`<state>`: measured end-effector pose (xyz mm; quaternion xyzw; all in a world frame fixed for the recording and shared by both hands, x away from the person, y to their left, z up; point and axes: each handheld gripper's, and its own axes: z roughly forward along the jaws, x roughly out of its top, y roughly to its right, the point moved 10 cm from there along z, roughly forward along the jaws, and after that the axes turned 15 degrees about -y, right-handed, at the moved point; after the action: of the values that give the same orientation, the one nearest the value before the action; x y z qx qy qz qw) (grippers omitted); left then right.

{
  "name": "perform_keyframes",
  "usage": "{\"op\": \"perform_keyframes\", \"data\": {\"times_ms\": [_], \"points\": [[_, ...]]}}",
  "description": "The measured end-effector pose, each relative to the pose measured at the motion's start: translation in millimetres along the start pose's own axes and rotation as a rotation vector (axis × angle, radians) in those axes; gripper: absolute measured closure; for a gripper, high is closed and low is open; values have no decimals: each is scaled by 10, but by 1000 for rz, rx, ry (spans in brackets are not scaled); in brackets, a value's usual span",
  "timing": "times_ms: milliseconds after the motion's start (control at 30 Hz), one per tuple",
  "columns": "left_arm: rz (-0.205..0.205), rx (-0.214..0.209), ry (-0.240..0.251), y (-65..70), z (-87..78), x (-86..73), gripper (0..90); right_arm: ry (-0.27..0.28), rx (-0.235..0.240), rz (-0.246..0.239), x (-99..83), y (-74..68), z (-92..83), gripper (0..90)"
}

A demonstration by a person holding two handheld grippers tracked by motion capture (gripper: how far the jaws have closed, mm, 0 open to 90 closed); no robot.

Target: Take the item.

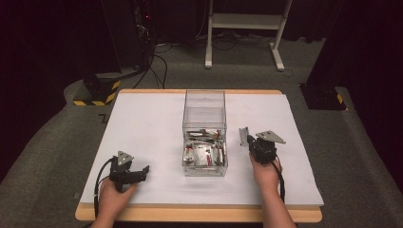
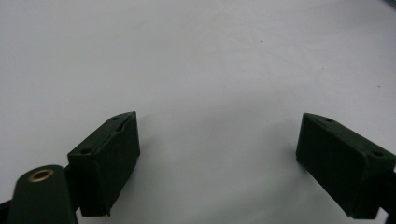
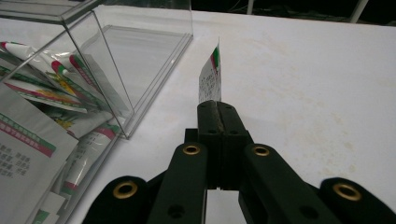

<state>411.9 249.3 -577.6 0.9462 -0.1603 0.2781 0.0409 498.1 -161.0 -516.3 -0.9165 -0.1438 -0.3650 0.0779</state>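
Observation:
A clear plastic box (image 1: 204,135) stands mid-table, with several silvery sachets (image 1: 203,154) piled in its near end. Just right of the box, my right gripper (image 1: 248,139) is shut on one sachet (image 1: 243,135), held edge-on above the table. In the right gripper view the jaws meet on that sachet (image 3: 210,77), which sticks up past the tips (image 3: 217,106), with the box wall (image 3: 112,70) to the left. My left gripper (image 1: 142,172) rests low at the front left, jaws wide apart. Its fingers (image 2: 112,158) have nothing but bare white table between them.
The white table top (image 1: 142,123) has a wooden rim along the front edge. Beyond the table stand a white metal frame (image 1: 247,28), dark equipment with cables (image 1: 142,33) and a black-and-yellow striped base (image 1: 97,92) on the grey floor.

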Motion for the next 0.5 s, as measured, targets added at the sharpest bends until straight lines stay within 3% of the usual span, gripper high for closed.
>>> {"op": "perform_keyframes", "data": {"times_ms": [500], "points": [[0, 0, 0, 0, 0, 0, 137, -9, -27, 14, -33, 111, 40, 900]]}}
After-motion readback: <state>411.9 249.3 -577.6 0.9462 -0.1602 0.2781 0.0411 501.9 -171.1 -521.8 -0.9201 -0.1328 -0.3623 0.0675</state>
